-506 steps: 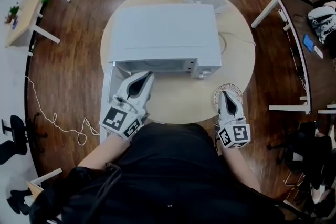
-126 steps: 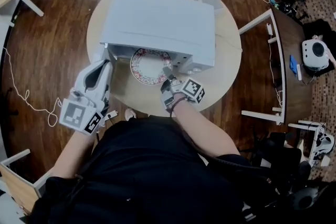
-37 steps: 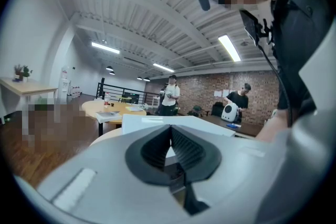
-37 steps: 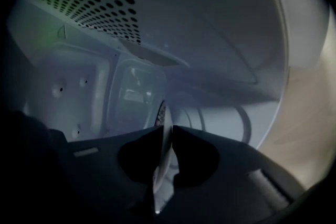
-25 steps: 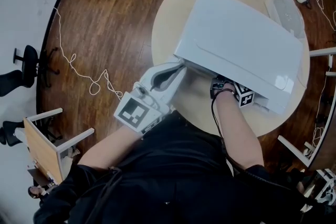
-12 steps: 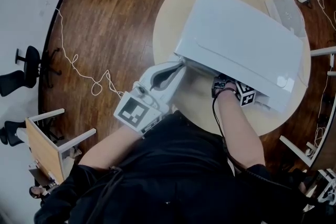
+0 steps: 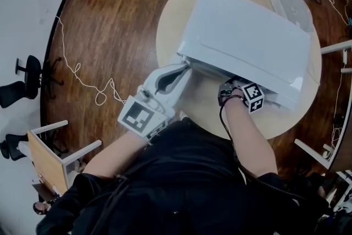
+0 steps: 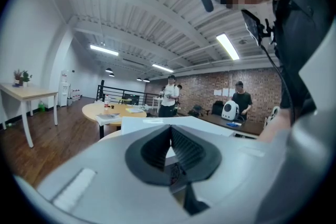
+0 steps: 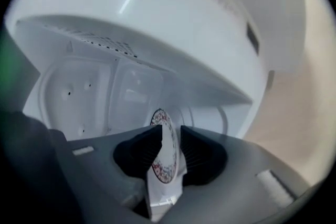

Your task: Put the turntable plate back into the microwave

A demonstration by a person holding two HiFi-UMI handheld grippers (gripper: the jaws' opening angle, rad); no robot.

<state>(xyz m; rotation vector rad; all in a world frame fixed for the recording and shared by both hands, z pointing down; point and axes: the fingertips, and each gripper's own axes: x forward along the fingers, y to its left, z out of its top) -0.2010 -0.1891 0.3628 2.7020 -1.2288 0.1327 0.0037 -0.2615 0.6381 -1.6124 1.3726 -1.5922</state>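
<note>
Right gripper [image 9: 169, 131] at the mouth of the microwave [image 7: 247, 41], jaws just been opening, now part open and slack around the plate [image 9: 163, 161] standing between them; left gripper [image 8: 170, 132] at microwave's near-left corner, jaws together, empty.
</note>
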